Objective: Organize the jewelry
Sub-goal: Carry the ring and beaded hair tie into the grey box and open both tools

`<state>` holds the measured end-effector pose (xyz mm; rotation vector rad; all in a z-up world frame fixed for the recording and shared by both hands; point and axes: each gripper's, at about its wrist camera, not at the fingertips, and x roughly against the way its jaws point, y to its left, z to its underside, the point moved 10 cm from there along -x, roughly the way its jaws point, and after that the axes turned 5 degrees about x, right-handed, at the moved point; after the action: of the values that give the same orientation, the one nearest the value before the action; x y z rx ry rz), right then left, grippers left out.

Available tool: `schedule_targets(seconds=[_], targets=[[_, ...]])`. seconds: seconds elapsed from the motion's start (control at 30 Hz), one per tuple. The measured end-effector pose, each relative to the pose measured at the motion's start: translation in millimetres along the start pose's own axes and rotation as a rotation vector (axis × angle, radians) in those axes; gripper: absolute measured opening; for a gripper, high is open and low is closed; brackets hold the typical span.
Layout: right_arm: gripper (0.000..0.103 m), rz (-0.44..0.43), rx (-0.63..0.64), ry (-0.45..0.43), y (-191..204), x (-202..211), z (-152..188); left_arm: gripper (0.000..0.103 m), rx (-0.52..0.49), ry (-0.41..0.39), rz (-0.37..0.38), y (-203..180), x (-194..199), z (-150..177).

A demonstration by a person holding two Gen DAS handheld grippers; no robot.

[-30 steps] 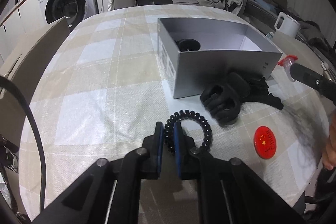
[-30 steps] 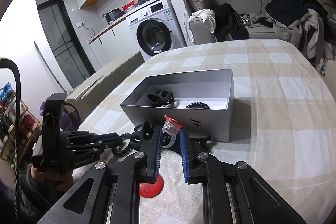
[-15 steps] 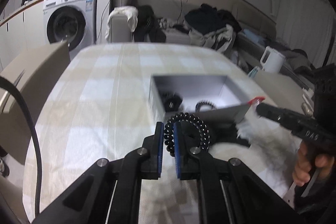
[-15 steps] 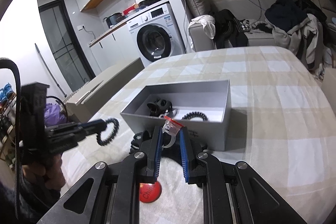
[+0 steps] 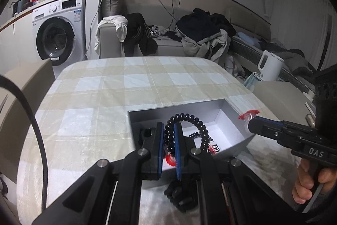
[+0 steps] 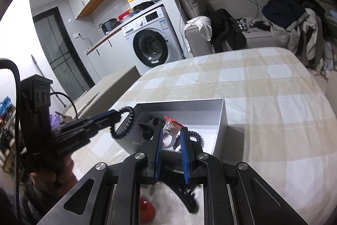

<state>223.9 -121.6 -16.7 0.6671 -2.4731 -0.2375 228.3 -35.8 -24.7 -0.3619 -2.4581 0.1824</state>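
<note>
My left gripper (image 5: pixel 169 128) is shut on a black coil hair tie (image 5: pixel 189 119) and holds it over the open grey box (image 5: pixel 231 130). It also shows in the right wrist view (image 6: pixel 118 114), with the hair tie (image 6: pixel 126 125) at the box's left edge. My right gripper (image 6: pixel 171 130) is shut on a small clear ring with a red top (image 6: pixel 171 127), above the box (image 6: pixel 221 117). It also shows in the left wrist view (image 5: pixel 250 119), where the ring (image 5: pixel 247 116) is at the box's right wall. A black clip (image 6: pixel 148 122) and another coil tie (image 6: pixel 197 136) lie inside.
A black hair claw (image 5: pixel 181 195) lies on the checked tablecloth (image 5: pixel 94 98) in front of the box. A red round badge (image 6: pixel 146 209) lies near the table's front. A beige chair back (image 5: pixel 23 85) stands at the left. A white kettle (image 5: pixel 269 64) is off to the right.
Both grippers have risen and moved forward over the box. The left one lifted the coil hair tie off the table. The right one brought the ring from the box's front to above it.
</note>
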Motion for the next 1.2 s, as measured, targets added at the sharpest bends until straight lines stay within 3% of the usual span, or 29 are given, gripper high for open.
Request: schedule_targets(seconds=[0.43,0.8,0.9,1.03,1.1,1.2], targets=[[0.015,0.049,0.032,0.054,-5,-26,4,0.005,-0.03,0.034,-0.026,-1,-17,1],[0.018,0.054,0.021,0.063,-8,-28,6,0.005,-0.042,0.057,-0.016,-9,-21,6],[0.018,0.013,-0.005,0.058,-8,-27,6,0.005,-0.047,0.055,-0.007,-11,-20,7],[0.018,0.059,0.006,0.041,-10,-19,2,0.005,-0.062,0.051,0.001,-16,-18,6],[0.019,0.057,0.002,0.041,-10,-14,1,0.007,-0.077,0.035,0.003,-19,-13,4],[0.025,0.059,0.021,0.02,-9,-3,-1,0.019,-0.072,0.036,0.015,-22,-8,2]])
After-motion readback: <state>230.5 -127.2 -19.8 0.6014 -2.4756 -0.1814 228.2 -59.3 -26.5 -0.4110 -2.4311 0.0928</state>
